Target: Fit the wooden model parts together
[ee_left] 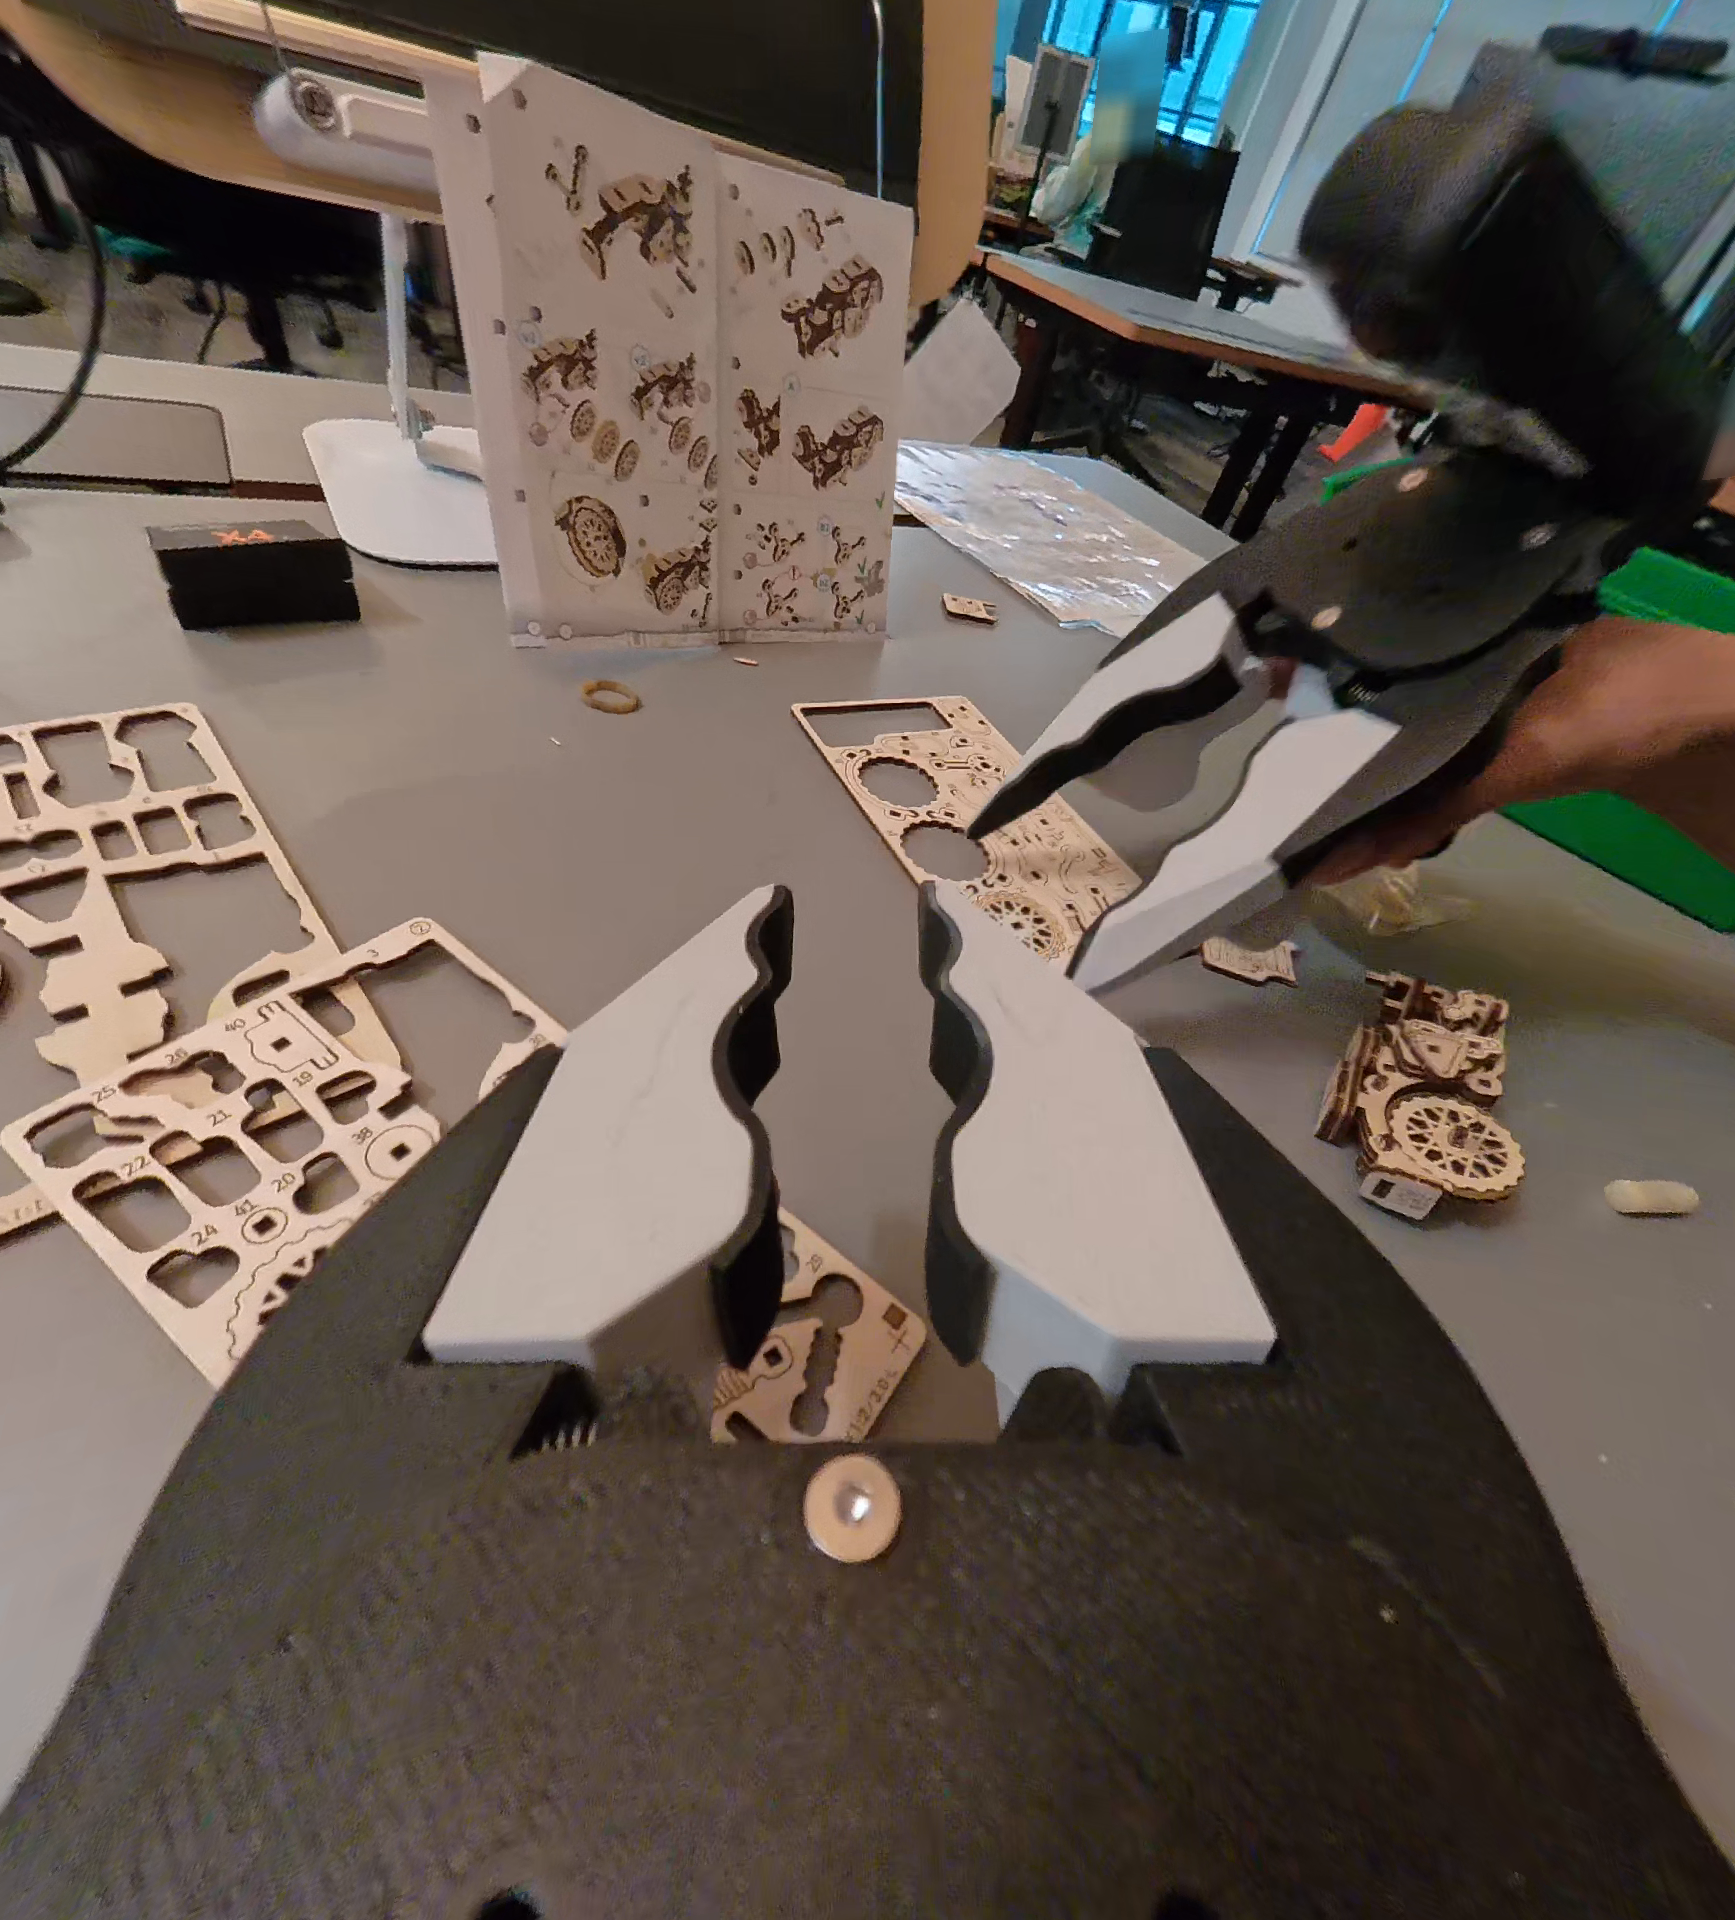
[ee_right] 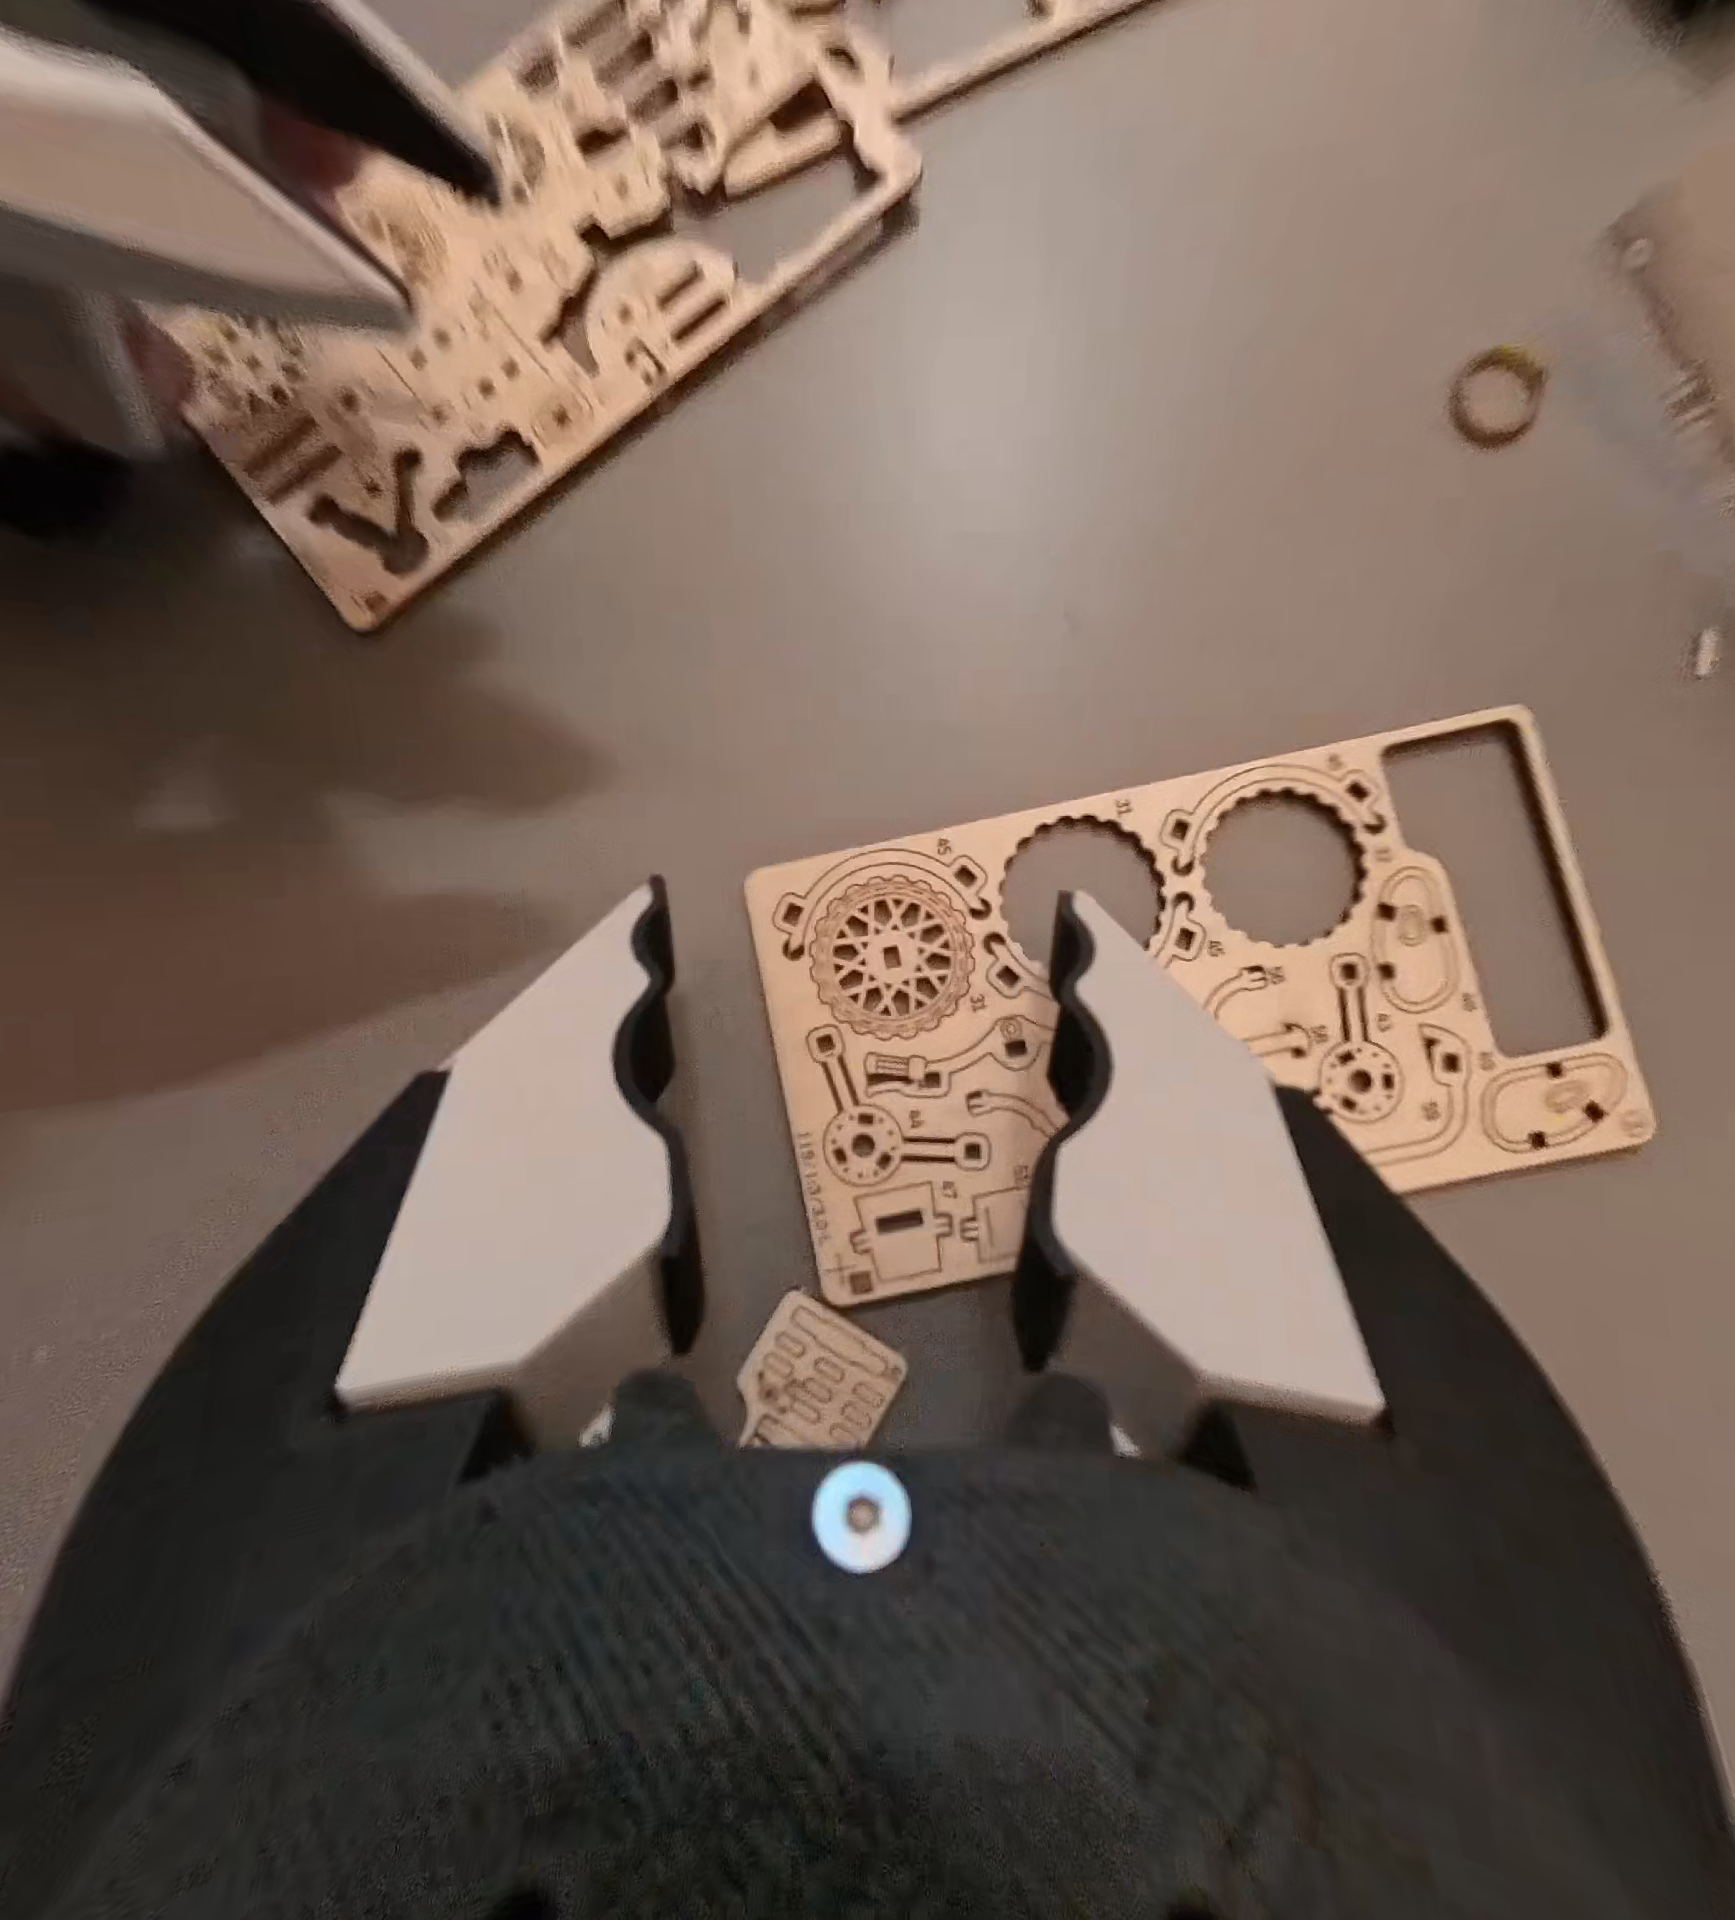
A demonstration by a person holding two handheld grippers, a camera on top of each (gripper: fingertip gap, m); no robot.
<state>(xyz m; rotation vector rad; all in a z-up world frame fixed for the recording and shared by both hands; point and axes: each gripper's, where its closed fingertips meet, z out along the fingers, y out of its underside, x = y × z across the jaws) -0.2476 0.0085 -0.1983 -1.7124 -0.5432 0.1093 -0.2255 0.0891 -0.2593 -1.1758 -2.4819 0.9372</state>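
Left wrist view gives me my left hand-held gripper [ee_left: 855, 914] with its jaws parted and nothing between them, hanging above the grey desk [ee_left: 551, 831]. Under its base I see a small wooden sheet [ee_left: 832, 1351], partly hidden. To my left lie two larger punched-out sheets [ee_left: 104, 883], one of them overlapping a numbered sheet [ee_left: 219, 1153]. Ahead, an instruction sheet [ee_left: 697, 384] stands upright against a white stand, with a black box [ee_left: 255, 574] to its left and a small ring [ee_left: 610, 696] on the desk in front of it.

My right hand-held gripper [ee_left: 1024, 904] comes in from the right in that same view, held by a hand [ee_left: 1611, 758], fingers spread and empty. One tip hovers at the toothed round hole of the gear sheet [ee_left: 956, 758]; whether it touches I cannot tell. Farther right sits the partly built wooden model [ee_left: 1414, 1091], resting on the desk with a spoked wheel facing me, well apart from both grippers. A small white pellet [ee_left: 1652, 1197] lies just beyond it.

From the right wrist view, the right hand-held gripper [ee_right: 858, 899] is likewise wide apart and holds nothing. The gear sheet [ee_right: 1206, 1018] lies flat beneath and beyond its right finger, a spoked wheel part still seated in it. A small loose wooden piece [ee_right: 816, 1382] lies between the finger bases. The left hand-held gripper [ee_right: 437, 234] shows blurred at upper left over another sheet [ee_right: 572, 301].
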